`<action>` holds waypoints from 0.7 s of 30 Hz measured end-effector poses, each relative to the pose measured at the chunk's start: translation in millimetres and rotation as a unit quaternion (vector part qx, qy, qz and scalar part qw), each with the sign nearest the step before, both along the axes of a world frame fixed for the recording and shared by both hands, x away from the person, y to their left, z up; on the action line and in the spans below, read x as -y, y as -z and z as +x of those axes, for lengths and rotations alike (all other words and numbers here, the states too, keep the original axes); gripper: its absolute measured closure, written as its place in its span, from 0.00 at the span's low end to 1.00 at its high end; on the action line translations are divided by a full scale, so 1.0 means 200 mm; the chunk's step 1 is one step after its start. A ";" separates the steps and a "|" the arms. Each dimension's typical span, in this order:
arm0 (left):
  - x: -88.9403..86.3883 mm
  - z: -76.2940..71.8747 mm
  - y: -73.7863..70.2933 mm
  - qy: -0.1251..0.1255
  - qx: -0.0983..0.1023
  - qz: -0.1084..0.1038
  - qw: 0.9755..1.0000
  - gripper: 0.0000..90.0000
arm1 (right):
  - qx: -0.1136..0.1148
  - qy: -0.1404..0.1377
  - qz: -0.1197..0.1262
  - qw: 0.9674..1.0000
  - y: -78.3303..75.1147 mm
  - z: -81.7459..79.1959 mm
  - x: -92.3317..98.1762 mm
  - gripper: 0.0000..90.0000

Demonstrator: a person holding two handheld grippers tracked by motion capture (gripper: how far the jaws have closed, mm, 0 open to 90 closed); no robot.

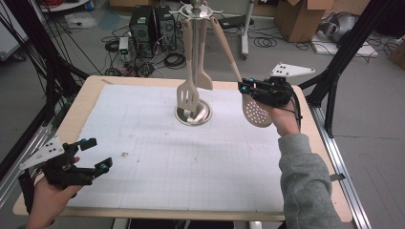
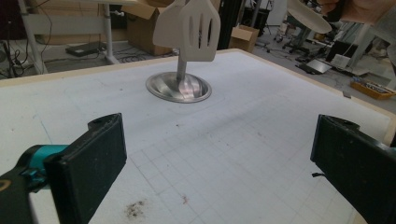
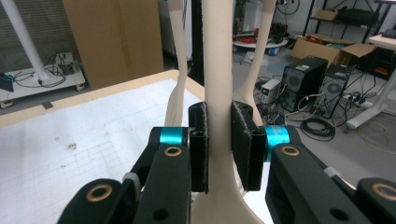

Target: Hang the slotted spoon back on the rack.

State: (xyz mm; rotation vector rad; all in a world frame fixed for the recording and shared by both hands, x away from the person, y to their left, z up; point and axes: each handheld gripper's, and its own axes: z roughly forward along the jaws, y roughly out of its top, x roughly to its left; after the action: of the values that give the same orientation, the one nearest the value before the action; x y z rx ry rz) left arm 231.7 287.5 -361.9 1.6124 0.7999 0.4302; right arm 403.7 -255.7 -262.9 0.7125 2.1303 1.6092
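A metal utensil stand (image 1: 193,114) rises from the middle of the table, with beige utensils hanging from its top ring. A slotted turner (image 1: 187,95) (image 2: 189,28) and a second spatula (image 1: 205,78) hang straight down. My right gripper (image 1: 246,87) (image 3: 219,140) is shut on the handle of a perforated skimmer (image 1: 256,110) (image 3: 218,70), pulled out to the right at a slant. My left gripper (image 1: 93,155) (image 2: 219,154) stands open low over the table's near left corner, nothing between its jaws.
A white gridded mat (image 1: 181,157) covers the wooden table (image 1: 86,95); a small dark smudge (image 1: 125,154) lies on it. Computer towers (image 1: 153,24), cables and cardboard boxes (image 1: 298,19) stand on the floor beyond. Black frame posts (image 1: 348,43) flank the table.
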 end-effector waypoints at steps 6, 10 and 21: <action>0.00 0.00 0.00 0.000 0.000 -0.001 1.000 0.04 | -0.006 0.005 -0.005 1.000 0.01 0.01 -0.04 0.87; 0.00 -0.01 0.00 0.000 0.000 0.000 1.000 0.04 | -0.011 0.006 -0.008 1.000 0.02 0.03 -0.06 0.87; -0.01 -0.02 0.00 -0.003 0.000 0.000 1.000 0.04 | -0.019 0.005 -0.012 1.000 0.06 0.08 -0.14 0.87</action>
State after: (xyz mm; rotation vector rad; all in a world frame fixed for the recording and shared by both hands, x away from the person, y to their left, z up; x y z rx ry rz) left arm 228.0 290.1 -362.1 1.6099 0.8053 0.4344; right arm 418.9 -228.6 -274.2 0.7514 2.1666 1.5733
